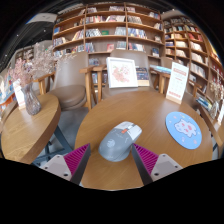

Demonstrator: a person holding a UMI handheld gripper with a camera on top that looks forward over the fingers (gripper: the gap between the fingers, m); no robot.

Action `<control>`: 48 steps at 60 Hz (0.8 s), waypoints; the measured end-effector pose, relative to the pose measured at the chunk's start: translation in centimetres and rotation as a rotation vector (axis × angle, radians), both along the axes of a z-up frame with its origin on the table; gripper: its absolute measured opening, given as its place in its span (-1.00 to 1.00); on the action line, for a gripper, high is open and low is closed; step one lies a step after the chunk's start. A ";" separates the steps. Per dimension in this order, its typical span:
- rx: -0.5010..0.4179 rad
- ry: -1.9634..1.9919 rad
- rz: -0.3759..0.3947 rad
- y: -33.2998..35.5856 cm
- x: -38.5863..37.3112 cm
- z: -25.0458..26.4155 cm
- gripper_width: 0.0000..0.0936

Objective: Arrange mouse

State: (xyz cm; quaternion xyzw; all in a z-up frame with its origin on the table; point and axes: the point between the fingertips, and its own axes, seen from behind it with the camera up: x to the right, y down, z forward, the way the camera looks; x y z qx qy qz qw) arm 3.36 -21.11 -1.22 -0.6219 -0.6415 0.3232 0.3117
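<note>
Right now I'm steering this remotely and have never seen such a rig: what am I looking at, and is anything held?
There is no robot arm: a person carries a hand-held gripper, and the single picture comes from a camera riding on it, looking forward along its two fingers with magenta pads. A grey and white mouse rests on the round wooden table between the open fingers, with gaps at both sides, so nothing is held. A round blue mat lies further right. Beyond stand a sign, a chair and bookshelves.

Grey-and-white mouse [119, 141] lies flat on wooden round table [150, 118], between the fingers, seemingly untouched; round blue mousepad [183, 129] nearby.
</note>
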 end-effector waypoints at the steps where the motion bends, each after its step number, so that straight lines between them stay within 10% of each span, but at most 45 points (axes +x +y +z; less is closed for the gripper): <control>1: -0.001 -0.004 -0.003 0.0 -0.1 0.0 0.84; 48: 0.001 -0.035 0.029 -1.0 -8.0 -0.2 0.66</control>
